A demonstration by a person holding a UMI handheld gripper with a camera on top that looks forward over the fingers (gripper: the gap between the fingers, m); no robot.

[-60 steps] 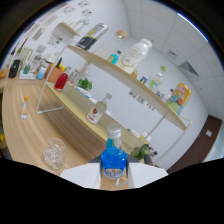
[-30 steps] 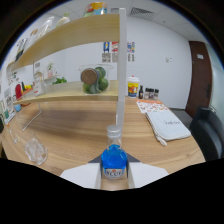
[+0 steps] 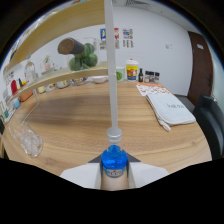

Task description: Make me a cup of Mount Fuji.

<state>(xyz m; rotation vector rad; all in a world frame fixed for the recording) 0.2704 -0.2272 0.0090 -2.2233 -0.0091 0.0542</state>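
Note:
A small blue bottle (image 3: 114, 159) with a grey cap stands upright between my white fingers (image 3: 80, 175). My gripper (image 3: 114, 173) is shut on it, holding it above the wooden table (image 3: 90, 117). A clear glass (image 3: 27, 141) sits on the table ahead of the fingers and off to the left. The bottle's lower part is hidden between the fingers.
A white upright pole (image 3: 111, 75) rises just beyond the bottle. Wooden shelves (image 3: 55, 80) with jars, small items and green fruit run along the left. A white folded cloth (image 3: 170, 107) lies on the table to the right, near a dark chair (image 3: 212, 120). Bottles and tins (image 3: 132, 71) stand at the back.
The view has swung from the shelves to the table and levelled out. The glass now lies closer on the left. The blue bottle stays held between the fingers.

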